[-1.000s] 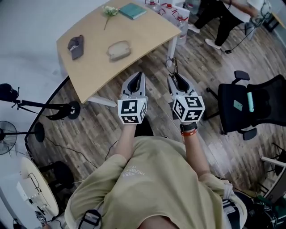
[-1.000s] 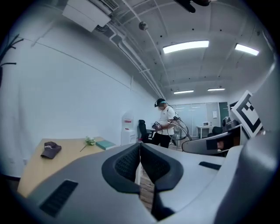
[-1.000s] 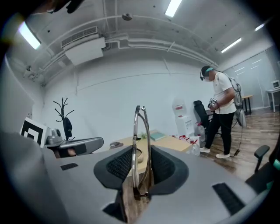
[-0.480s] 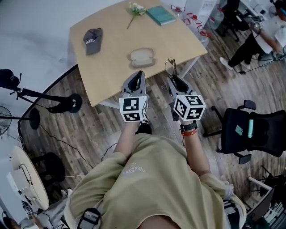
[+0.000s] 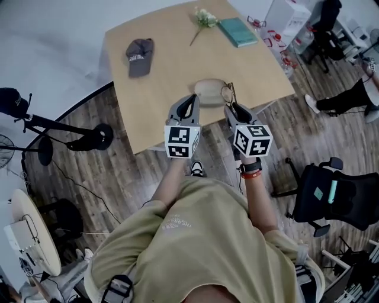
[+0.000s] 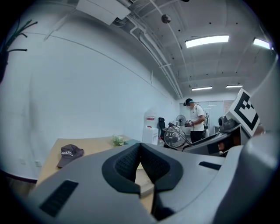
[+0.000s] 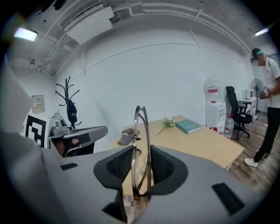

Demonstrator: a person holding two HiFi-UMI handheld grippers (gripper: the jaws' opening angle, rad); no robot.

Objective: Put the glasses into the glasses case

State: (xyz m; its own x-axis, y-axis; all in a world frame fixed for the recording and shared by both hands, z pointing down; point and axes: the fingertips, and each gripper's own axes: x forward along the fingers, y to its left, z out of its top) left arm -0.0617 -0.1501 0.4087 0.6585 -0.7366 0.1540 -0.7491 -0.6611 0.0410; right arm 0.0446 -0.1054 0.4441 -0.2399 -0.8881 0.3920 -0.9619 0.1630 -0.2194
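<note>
The beige glasses case (image 5: 208,90) lies near the front edge of the wooden table (image 5: 177,53). My right gripper (image 5: 230,105) is shut on the thin-framed glasses (image 5: 227,92), which stand upright just right of the case. In the right gripper view the glasses (image 7: 141,140) stick up edge-on from between the pads of that gripper (image 7: 141,153). My left gripper (image 5: 190,97) hovers at the case's left side. In its own view the left gripper (image 6: 140,146) has its pads together with nothing between them.
A dark cap (image 5: 140,56), a flower (image 5: 204,18) and a teal book (image 5: 240,31) lie farther back on the table. A stand with a round base (image 5: 89,137) is on the floor at left, an office chair (image 5: 331,195) at right. A person (image 7: 267,87) stands beyond the table.
Both grippers have travelled forward from over the floor to the table's front edge, beside the case. The glasses stay held in the right gripper.
</note>
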